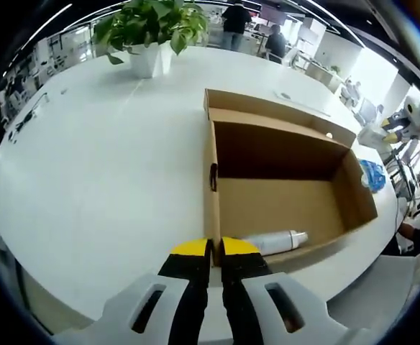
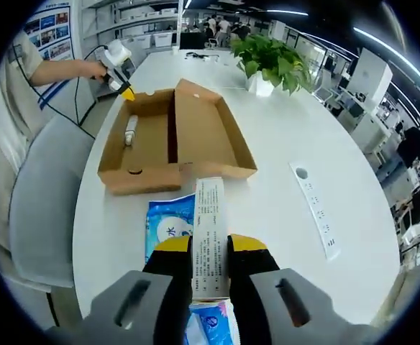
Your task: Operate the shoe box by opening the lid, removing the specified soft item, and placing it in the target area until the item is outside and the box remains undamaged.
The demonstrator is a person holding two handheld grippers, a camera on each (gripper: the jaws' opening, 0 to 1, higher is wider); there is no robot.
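The brown cardboard shoe box [image 1: 282, 205] lies open on the white table, its lid [image 1: 267, 108] folded back flat. A white bottle [image 1: 275, 242] lies inside against the near wall. My left gripper [image 1: 216, 249] is shut on the box's near corner wall; in the right gripper view it [image 2: 126, 92] sits at the far corner of the box [image 2: 152, 144]. My right gripper [image 2: 210, 248] is shut on a soft blue and white pack [image 2: 168, 226], held outside the box just above the table. The left gripper view shows that gripper [image 1: 391, 135] and the blue pack [image 1: 373, 175] beyond the box's right end.
A potted plant [image 1: 152, 29] stands on the table past the box. A white power strip [image 2: 314, 208] lies to the right of the box. A grey chair [image 2: 44, 208] and the person [image 2: 8, 108] are at the table's edge. People stand in the background.
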